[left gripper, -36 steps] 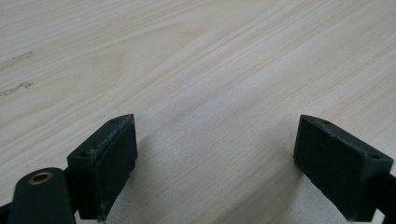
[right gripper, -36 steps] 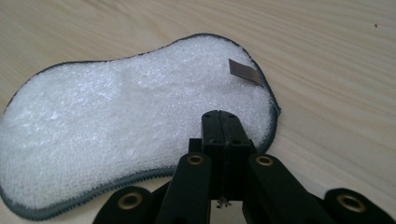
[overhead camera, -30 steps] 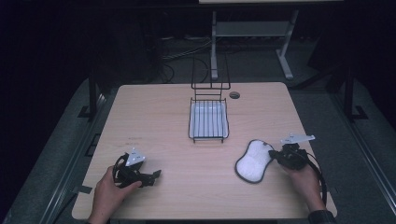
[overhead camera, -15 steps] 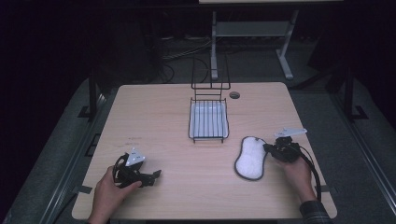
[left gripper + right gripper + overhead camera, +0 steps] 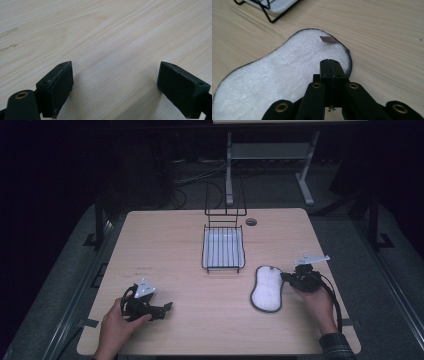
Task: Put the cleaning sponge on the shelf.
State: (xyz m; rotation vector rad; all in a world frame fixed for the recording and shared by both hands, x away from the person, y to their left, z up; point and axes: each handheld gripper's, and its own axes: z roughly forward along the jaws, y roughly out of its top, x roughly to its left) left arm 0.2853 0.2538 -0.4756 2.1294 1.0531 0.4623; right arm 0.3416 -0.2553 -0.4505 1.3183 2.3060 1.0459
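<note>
Right hand-held gripper (image 5: 331, 65) was pressed together over the white fuzzy mat's (image 5: 287, 72) edge, just beside the wire rack (image 5: 223, 249); left hand-held gripper (image 5: 115, 92) was spread wide.

No readable text, label or number anywhere.

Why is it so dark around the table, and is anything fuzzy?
High view: the light falls on the table; the floor behind is dim. Right gripper view: the white fluffy pad is sharp, the wire rack blurry. Left gripper view: soft shadows under the black jaws.
</note>
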